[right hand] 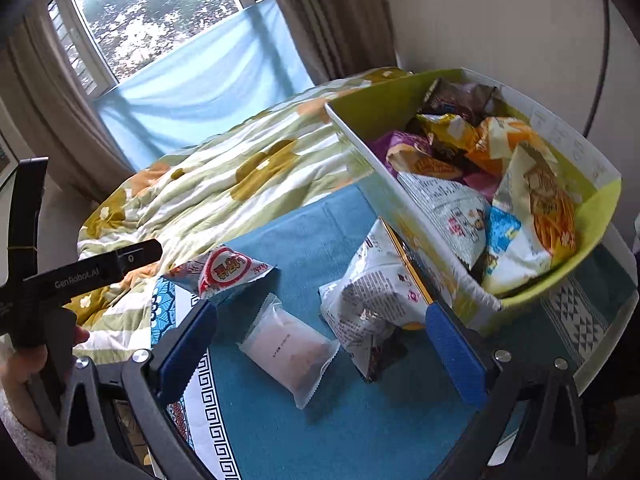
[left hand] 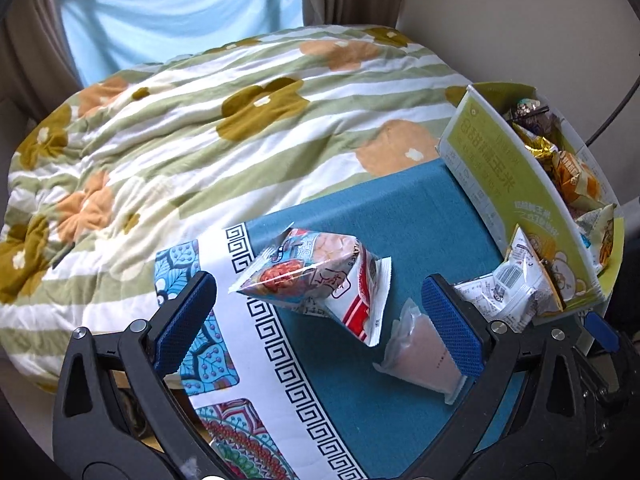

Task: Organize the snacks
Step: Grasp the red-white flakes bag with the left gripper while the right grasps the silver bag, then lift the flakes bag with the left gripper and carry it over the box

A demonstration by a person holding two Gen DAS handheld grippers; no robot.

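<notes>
- The left tongs (left hand: pixel 318 322) stand wide open over the worktop (left hand: pixel 420 216) and hold nothing; the right blue pad (left hand: pixel 452 326) covers one edge of the pink pack (left hand: pixel 424 354).
- The right tongs (right hand: pixel 322 350) are also wide open and empty, with the pink pack (right hand: pixel 290 350) and the white bag (right hand: pixel 368 304) lying between the pads on the blue cloth.
- The red bag (left hand: pixel 320 280) lies tilted on the cloth, near the patterned border; on it I can read only "FLAKES", the other characters are too small.
- In the right view the red bag (right hand: pixel 222 272) shows a red ring and letters upside down that I cannot read with certainty.
- The white bag (left hand: pixel 508 284) leans against the box (left hand: pixel 520 184), touching its wall; its print is fine text and a barcode, not readable.
- The box (right hand: pixel 420 216) is green and white and full of snacks (right hand: pixel 500 184); the lower ones are hidden under the top ones, and its right end is cut off in the left view.
- The box wall carries large Chinese characters and a bear drawing; I cannot read them surely.
- The left tool (right hand: pixel 80 272), seen from the right camera, bears the writing "GenRobot.AI"; a hand (right hand: pixel 28 360) holds it, mostly cut off by the frame.
- Behind the worktop lies a bed with a flowered quilt (left hand: pixel 180 152).
</notes>
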